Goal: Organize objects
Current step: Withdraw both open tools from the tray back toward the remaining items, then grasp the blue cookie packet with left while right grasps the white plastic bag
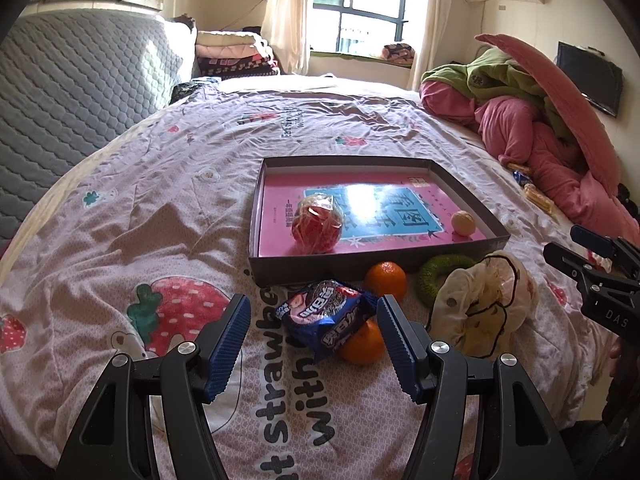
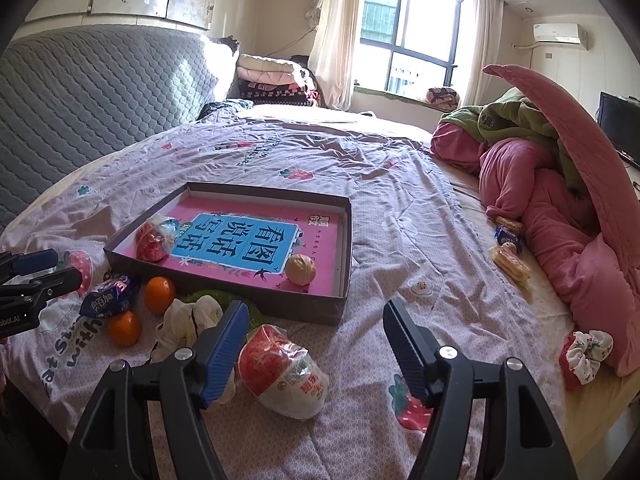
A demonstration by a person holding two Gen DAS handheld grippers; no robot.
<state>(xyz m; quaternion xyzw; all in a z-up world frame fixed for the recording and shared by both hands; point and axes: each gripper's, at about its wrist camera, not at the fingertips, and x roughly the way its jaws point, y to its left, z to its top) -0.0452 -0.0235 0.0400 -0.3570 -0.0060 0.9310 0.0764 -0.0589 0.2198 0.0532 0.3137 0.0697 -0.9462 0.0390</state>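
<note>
Our left hand-held gripper (image 1: 312, 334) hangs released over the snack pack (image 1: 326, 314) just before the tray (image 1: 376, 268); our right hand-held gripper (image 2: 316, 340), released too, frames the wrapped ball (image 2: 282, 370) there.

Pink bedding (image 2: 560, 216) heaped beside grey headboard (image 2: 92, 92), window (image 2: 404, 36) behind.

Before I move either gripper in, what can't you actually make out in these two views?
- Green ring: left wrist view shows part; the crumpled white bag covers the rest. Right wrist view, nearly hidden.
- Nearer orange: left view, partly under the blue snack packet.
- Biscuit packs: both views, too small to read.
- Right gripper: left view, cut by the edge.
</note>
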